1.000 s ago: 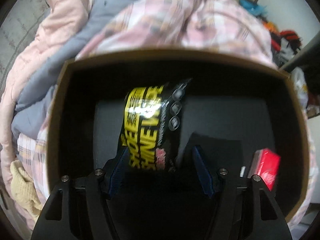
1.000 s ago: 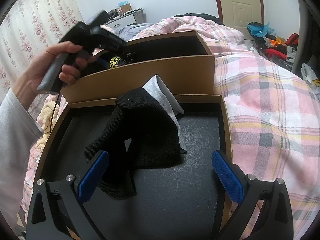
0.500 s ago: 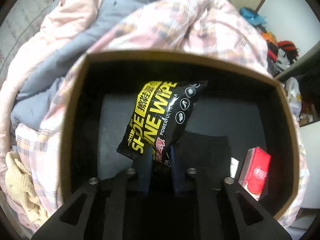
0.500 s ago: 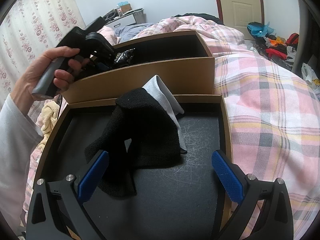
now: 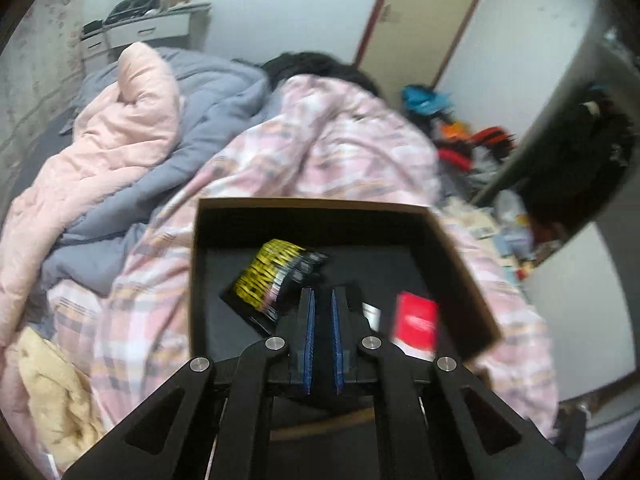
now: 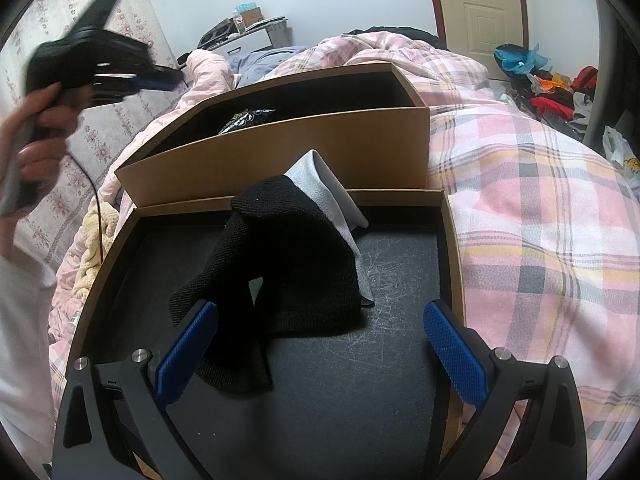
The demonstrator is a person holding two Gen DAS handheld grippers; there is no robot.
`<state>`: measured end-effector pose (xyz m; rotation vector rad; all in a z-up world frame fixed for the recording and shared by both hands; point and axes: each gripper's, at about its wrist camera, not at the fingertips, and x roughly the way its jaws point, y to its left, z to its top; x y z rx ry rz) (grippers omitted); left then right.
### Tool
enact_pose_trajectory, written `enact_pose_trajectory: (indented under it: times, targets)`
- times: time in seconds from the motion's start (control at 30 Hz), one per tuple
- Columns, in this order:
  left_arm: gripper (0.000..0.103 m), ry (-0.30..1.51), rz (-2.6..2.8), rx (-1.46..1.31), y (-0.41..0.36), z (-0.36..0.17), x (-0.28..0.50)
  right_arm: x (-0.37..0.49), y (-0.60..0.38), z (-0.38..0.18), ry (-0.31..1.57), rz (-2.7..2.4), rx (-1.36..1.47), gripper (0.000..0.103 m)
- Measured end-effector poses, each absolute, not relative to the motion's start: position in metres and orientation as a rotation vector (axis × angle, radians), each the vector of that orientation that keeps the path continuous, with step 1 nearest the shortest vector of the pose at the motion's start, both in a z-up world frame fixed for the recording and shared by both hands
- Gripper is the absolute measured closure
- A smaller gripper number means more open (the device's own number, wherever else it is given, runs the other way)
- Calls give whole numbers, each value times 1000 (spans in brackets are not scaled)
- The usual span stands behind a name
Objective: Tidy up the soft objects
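My left gripper (image 5: 322,300) is shut with nothing between its pads, raised above the far brown box (image 5: 312,203). In the right wrist view a hand holds it up at the upper left (image 6: 160,80), clear of the box. A black and yellow wipes packet (image 5: 272,276) lies loose inside that box, its end showing over the wall (image 6: 248,117). My right gripper (image 6: 320,312) stands open low over the near brown tray (image 6: 452,248). In the tray a black knit cloth (image 6: 288,264) lies over a grey cloth (image 6: 328,188), reaching to the left pad.
A red carton (image 5: 416,320) stands in the far box at the right. Both boxes rest on a bed with a pink plaid quilt (image 6: 532,208). A yellow towel (image 6: 94,240) lies left of the tray. Pink and grey duvets (image 5: 132,132) are heaped behind; clutter lies by the door.
The left gripper's jaws closed and it rose up and back out of the far box, leaving the wipes packet lying inside. The right gripper and the cloths have not moved.
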<state>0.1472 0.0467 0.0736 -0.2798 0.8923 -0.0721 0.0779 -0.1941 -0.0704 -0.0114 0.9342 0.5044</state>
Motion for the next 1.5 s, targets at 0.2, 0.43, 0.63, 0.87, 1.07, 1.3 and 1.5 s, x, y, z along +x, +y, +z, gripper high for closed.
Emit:
enact_pose_trajectory:
  times: [0.2,0.43,0.63,0.87,1.07,1.3,1.5]
  targets:
    - [99,828,-182,-344,36,54,84,78,-194,-71,935,504,-12,1]
    - [99,849,-290,-479,33,11,30,77,-196,-69,932,507,-6,1]
    - [99,918,-227,-430,16,-16,34,80,-204,-57,952,566,61,1]
    - [99,963,-244,-478,13,-35,38,95,-199,6,870,589,53,1]
    - [98,941,-214,-513,26,-32,36,161,-140,39,990,620,-8,1]
    - [98,920,-232,-547,36,-26,33,250,-68,-30,1310,455,-209,2]
    - [63,873,-256,-642,51,-20,28,286,-52,-66,1430,373,-342,4]
